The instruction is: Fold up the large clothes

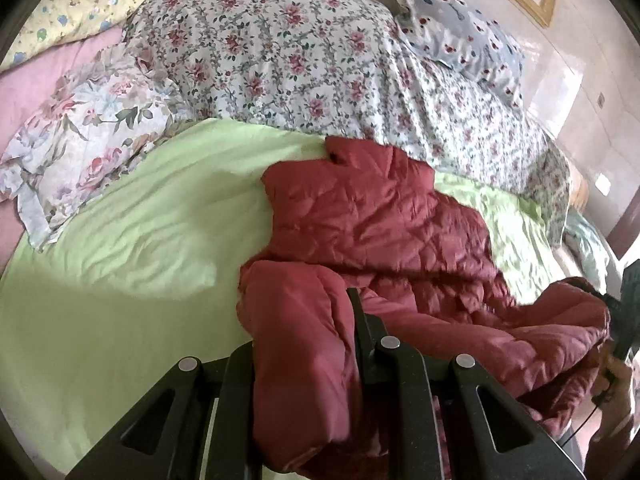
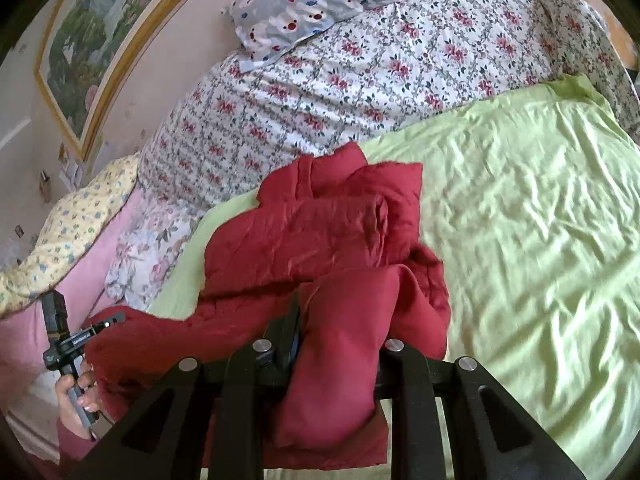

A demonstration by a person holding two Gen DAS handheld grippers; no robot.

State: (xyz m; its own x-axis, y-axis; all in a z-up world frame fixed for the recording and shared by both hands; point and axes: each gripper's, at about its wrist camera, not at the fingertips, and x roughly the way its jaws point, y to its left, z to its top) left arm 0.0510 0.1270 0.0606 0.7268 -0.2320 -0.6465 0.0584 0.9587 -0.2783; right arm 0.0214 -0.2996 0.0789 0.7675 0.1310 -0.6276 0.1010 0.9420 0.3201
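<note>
Left wrist view: your green sheet (image 1: 120, 240) fills centre-left, its near edge cut off by the frame. Red quilted coat (image 1: 380, 232) lies crumpled centre-right on it, lower part hidden behind the gripper bodies. Left gripper (image 1: 308, 344) is clamped on a coat fold; right gripper (image 2: 336, 344), bottom centre in right wrist view, likewise clenched on coat fabric. Your left hand (image 2: 76, 396), lower left, is partly cut off.

Quilted red jacket (image 1: 372, 216) faintly glossy; green sheet (image 1: 132, 240) matt, creased.
</note>
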